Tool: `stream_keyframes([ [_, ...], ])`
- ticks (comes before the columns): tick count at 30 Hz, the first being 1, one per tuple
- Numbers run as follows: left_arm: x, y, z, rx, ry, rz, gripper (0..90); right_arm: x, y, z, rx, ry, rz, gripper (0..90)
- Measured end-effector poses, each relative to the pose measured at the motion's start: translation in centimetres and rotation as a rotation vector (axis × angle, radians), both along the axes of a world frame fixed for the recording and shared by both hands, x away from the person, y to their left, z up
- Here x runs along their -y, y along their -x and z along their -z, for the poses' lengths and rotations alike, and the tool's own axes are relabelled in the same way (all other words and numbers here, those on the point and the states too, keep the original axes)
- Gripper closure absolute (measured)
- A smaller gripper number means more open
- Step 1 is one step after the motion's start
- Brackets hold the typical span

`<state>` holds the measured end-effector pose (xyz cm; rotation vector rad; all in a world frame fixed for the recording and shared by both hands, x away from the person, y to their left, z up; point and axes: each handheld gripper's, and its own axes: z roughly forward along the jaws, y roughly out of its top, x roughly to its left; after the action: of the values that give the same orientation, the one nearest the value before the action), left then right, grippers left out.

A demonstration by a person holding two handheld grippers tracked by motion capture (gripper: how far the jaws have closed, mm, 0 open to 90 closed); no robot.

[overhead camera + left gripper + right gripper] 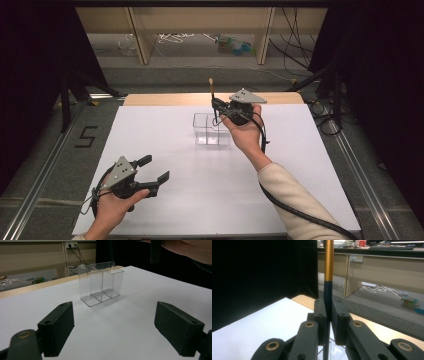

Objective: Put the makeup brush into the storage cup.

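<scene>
A clear plastic organizer point(211, 129) with upright dividers stands on the white table, also seen in the left gripper view point(101, 283). My right gripper point(216, 106) hovers above its right part, shut on a thin stick point(212, 95) that is dark below and gold above and stands upright. In the right gripper view the stick point(328, 277) rises between the pressed pads of the right gripper point(328, 315), and its lower end reaches down toward the organizer. My left gripper point(152, 169) rests low at the front left, open and with nothing in it; its pads point(58, 327) stand far apart.
The white table top point(165, 150) has a wooden strip along its far edge point(165, 99). Beyond it are wooden shelf legs and cables on the floor. A metal rail runs along each side, with black curtains to left and right.
</scene>
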<state>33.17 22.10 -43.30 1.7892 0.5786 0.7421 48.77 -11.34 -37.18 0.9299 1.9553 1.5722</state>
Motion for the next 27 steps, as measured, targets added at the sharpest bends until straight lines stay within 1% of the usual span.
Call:
stream_keyframes([
  [3, -0.01, 0.01, -0.01, 0.000, -0.001, 0.000, 15.7, 0.04, -0.17, 0.06, 0.022, 0.007, 0.006, 83.7],
  [4, -0.01, 0.01, -0.01, 0.000, -0.001, 0.000, 15.7, -0.02, -0.11, 0.08, 0.004, 0.002, 0.004, 83.6],
  [13, -0.03, 0.00, -0.02, 0.000, -0.005, 0.000, 15.7, -0.13, -0.24, 0.07, 0.004, 0.002, 0.004, 83.7],
  [14, -0.04, 0.00, -0.02, 0.000, -0.006, 0.000, 15.7, -0.11, -0.35, 0.10, 0.022, 0.008, 0.004, 83.7],
  [15, -0.04, 0.00, -0.03, 0.000, -0.005, 0.000, 15.7, -0.20, -0.26, 0.11, 0.001, 0.001, 0.001, 83.6],
  [20, -0.05, -0.02, -0.02, 0.000, -0.009, 0.000, 15.7, -0.25, -0.32, 0.16, 0.002, 0.000, 0.000, 83.7],
  [21, -0.05, -0.01, -0.03, 0.000, -0.009, -0.001, 15.7, -0.21, -0.41, 0.16, 0.017, 0.006, 0.002, 83.6],
  [25, -0.03, -0.01, -0.01, 0.001, -0.005, -0.002, 15.7, -0.26, -0.50, 0.21, 0.019, 0.008, 0.002, 83.6],
  [27, -0.01, -0.01, -0.01, 0.000, -0.003, -0.002, 15.7, -0.36, -0.41, 0.26, -0.004, -0.001, -0.001, 83.6],
])
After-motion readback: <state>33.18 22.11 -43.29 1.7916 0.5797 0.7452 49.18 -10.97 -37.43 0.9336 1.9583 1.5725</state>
